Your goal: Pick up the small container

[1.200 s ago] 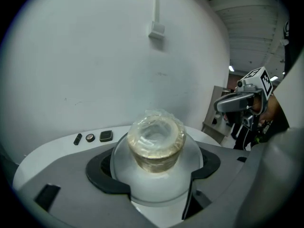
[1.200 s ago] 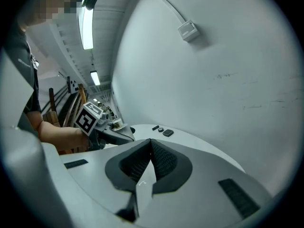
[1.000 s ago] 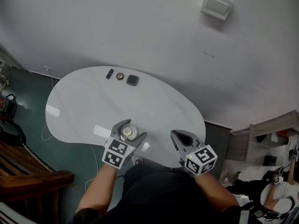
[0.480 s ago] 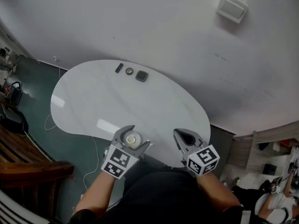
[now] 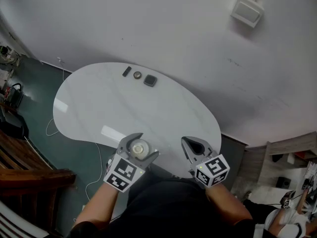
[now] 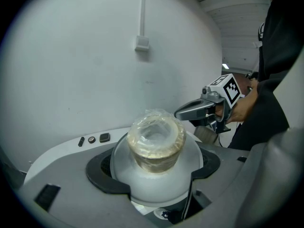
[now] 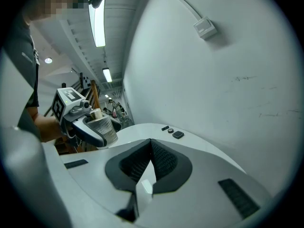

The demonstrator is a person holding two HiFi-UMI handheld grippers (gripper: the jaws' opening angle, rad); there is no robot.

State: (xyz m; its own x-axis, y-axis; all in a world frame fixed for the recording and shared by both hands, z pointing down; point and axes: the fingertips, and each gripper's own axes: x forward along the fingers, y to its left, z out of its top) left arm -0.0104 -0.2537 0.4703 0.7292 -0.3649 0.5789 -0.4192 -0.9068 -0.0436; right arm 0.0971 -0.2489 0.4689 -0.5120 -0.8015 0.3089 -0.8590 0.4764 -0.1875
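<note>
White wall (image 5: 173,33) fills the far side, with a pale box (image 5: 246,11) mounted on it far right. Below it lies the white, kidney-shaped table (image 5: 99,108). Its near edge is partly covered by the two grippers and the person's dark torso. Most of its top is bare, from the grippers out to the far edge. A wooden bench (image 5: 29,172) is cut off at the near left.

The left gripper (image 5: 142,144) is at the table's near edge, its jaws clamped on the small container (image 6: 156,144), a pale round tub with crinkled clear film over its top. The jaws hide its base, so whether it touches the table cannot be told. Just to its right, apart from it, the right gripper (image 7: 151,151) has its jaws pressed together on nothing.

Three small dark things (image 5: 137,75) sit in a row near the far edge, too small to identify.
</note>
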